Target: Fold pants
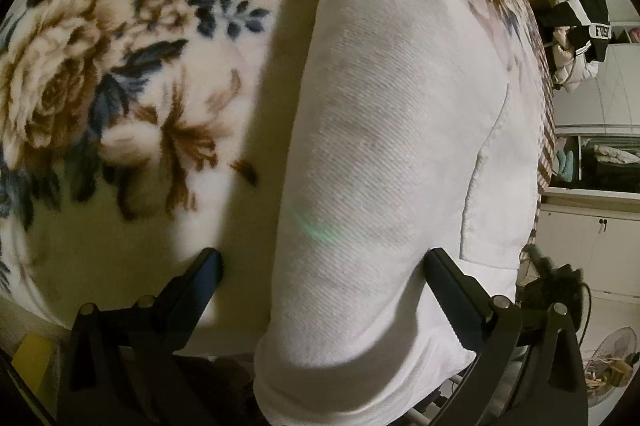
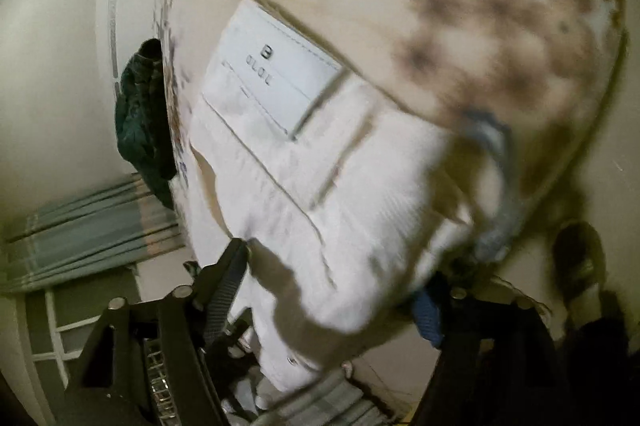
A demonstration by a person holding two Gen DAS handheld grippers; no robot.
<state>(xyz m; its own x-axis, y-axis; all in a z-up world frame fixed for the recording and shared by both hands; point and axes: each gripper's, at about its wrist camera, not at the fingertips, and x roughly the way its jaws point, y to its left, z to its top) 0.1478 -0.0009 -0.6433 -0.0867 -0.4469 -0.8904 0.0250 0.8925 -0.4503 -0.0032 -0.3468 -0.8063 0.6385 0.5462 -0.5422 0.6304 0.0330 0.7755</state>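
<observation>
- My left tongs (image 1: 324,266) stand spread wide, one finger on each side of the white pants (image 1: 384,130); neither pad presses the cloth, so nothing is gripped.
- My right tongs (image 2: 340,274) are likewise parted, and released as far as I can judge. The left finger (image 2: 228,278) sits at the edge of the pants (image 2: 304,194); the right finger, with its blue pad (image 2: 428,314), is partly hidden under the cloth. The view is blurred, so contact there cannot be confirmed.
- The pants lie folded lengthwise on the floral blanket (image 1: 120,74), a long white band running away from my left tongs, the near end hanging over the blanket's edge.
- A patch pocket (image 1: 492,194) shows on the pants, right of my left tongs.
- In the right wrist view a white label (image 2: 276,66) with dark lettering sits on the waistband end of the pants, beyond my tongs.
- Past the pants, off the blanket's edge: a pile of clothes (image 1: 576,26) and white cabinets (image 1: 592,242).
- Left of the pants in the right wrist view: a dark garment (image 2: 144,122) and a blue-green curtain (image 2: 92,226).
</observation>
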